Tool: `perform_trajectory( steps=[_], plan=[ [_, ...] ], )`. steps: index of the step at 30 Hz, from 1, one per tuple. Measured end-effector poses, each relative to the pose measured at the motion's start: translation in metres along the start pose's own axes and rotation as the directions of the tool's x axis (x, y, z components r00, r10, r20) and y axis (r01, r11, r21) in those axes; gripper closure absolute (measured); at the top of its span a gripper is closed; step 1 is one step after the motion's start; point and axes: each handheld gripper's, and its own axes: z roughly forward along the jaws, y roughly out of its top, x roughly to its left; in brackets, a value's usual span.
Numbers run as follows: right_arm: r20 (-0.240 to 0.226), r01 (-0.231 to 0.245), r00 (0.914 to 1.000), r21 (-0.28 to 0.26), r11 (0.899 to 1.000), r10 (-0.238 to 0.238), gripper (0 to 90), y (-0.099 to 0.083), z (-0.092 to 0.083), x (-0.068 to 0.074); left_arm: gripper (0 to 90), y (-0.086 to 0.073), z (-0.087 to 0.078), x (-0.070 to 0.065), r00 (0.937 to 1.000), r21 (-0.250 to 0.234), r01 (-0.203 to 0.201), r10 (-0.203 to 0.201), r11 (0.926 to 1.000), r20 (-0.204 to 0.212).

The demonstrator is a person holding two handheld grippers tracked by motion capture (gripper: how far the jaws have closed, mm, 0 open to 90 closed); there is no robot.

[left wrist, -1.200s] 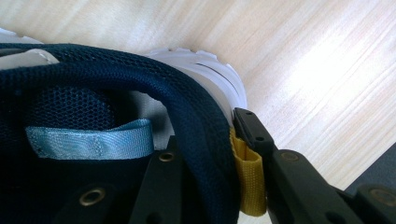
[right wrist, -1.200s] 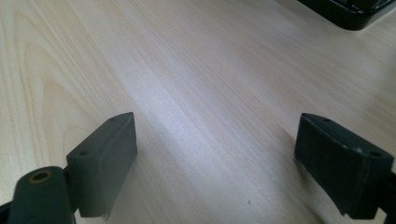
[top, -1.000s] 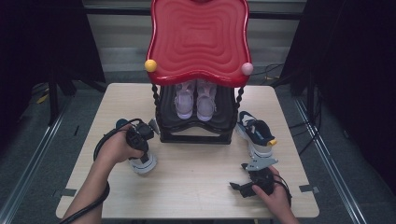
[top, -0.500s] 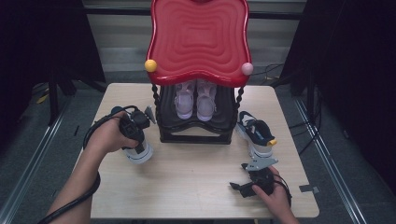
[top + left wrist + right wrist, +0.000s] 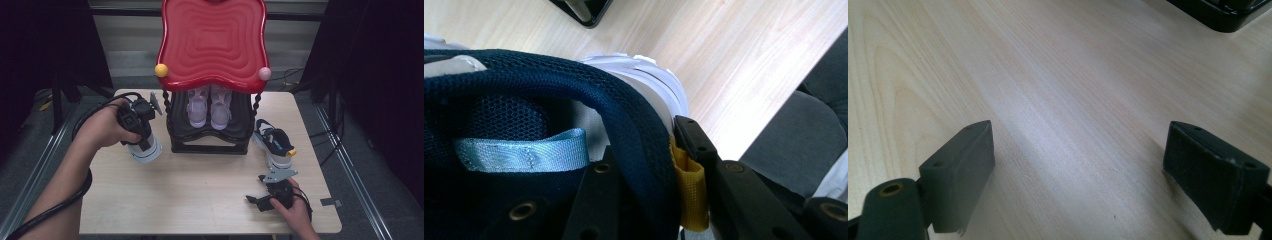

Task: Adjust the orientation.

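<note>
Sneaker heel collar pinched tight in the left gripper, lifted off the table left of the shoe rack. Likely carrying it rackward; next, clear the frame. Right gripper gapes empty, resting near the second sneaker.

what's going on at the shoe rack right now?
The left gripper is shut on the heel collar of a navy sneaker, held off the table just left of the black shoe rack. A pale pair sits on the rack under its red top. The matching navy sneaker lies on the table right of the rack. The right gripper rests open, low over the table, holding nothing.
</note>
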Motion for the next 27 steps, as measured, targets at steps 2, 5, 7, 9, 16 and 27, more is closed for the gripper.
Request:
perform_trajectory(
  steps=[2,5,7,9,16,27],
  plan=[
    [0.0,0.0,1.0,0.0,1.0,0.0,12.6,0.0,0.0,0.0,73.6,0.001,-0.009,-0.002,0.9999,-0.008,0.0,0.0,1.0,-0.012],
    [0.0,0.0,1.0,0.0,1.0,0.0,12.6,0.0,0.0,0.0,73.5,0.002,-0.024,-0.003,0.9996,-0.007,-0.015,0.015,0.9999,-0.023],
    [0.0,-0.001,1.0,0.001,1.0,0.001,12.6,0.0,0.0,0.0,73.5,0.003,-0.032,-0.005,0.9994,-0.016,-0.014,0.013,0.9998,-0.032],
    [0.0,0.0,1.0,0.0,1.0,0.0,12.6,0.0,0.0,0.0,73.5,0.004,-0.04,-0.007,0.9987,-0.013,-0.019,0.019,0.9997,-0.046],
    [-0.001,-0.001,1.0,0.004,1.0,0.001,12.6,0.0,0.0,0.0,73.5,0.009,-0.07,-0.013,0.9954,-0.022,-0.038,0.036,0.999,-0.088],
    [-0.001,0.001,1.0,0.003,1.0,-0.001,12.6,0.0,0.0,0.0,73.2,0.015,-0.113,-0.024,0.9838,-0.045,-0.071,0.062,0.9965,-0.168]
  ],
)
